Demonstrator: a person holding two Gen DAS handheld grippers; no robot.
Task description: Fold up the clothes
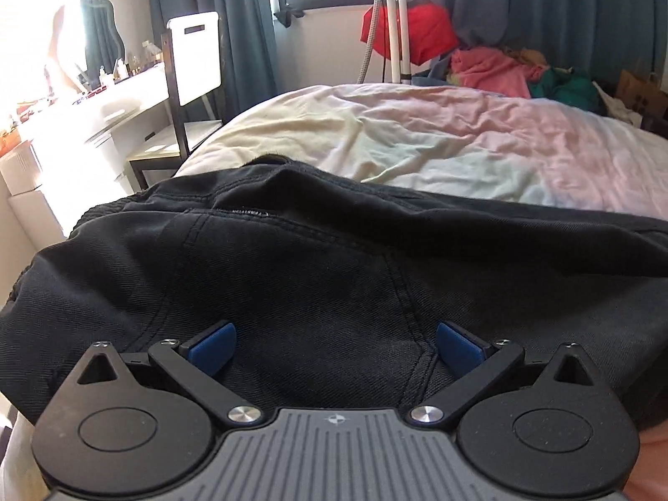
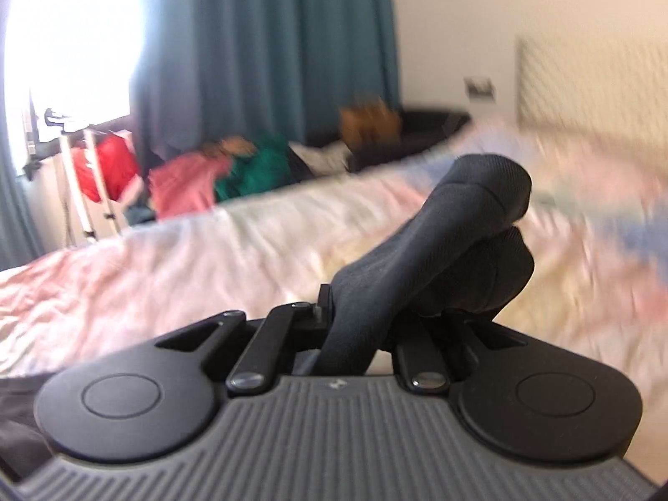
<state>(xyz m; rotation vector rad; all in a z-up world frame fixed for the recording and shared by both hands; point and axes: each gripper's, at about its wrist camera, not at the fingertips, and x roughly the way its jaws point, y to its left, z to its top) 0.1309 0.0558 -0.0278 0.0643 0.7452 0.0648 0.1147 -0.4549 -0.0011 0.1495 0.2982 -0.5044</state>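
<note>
Two grippers, one per view; one dark garment on one bed. Left gripper (image 1: 336,344): two black fingers with blue pads (image 1: 211,344), spread wide apart and released, grasping nothing, poised just above the black trousers (image 1: 292,259); whether the pads touch the cloth cannot be told. The trousers: heavy twill weave, double-stitched seams, a gathered, ribbed edge at the near left; they lie spread across the near part of the bed (image 1: 417,133), their near and right edges cut off by the gripper body and the frame. Right gripper (image 2: 367,325): fingers clenched on a bunched, rounded fold of the same dark cloth (image 2: 455,225), which rises above the fingers and hides their tips entirely; a further strip of dark fabric shows at the near left corner of that view. The bed sheet is pale and crumpled, tinted cream, pink and light green. Beyond the bed's far edge: one heap of clothes (image 1: 501,69), pink, green and tan pieces, their number indistinct; one red bag (image 1: 421,33); one white tripod (image 1: 396,29), its head cut off at the top. Far left: one desk (image 1: 104,104) washed out by glare, small items on it unreadable; one chair (image 1: 194,58) with a white back; teal curtains (image 1: 246,21) flanking one window. The right wrist view is motion-blurred throughout its background.
</note>
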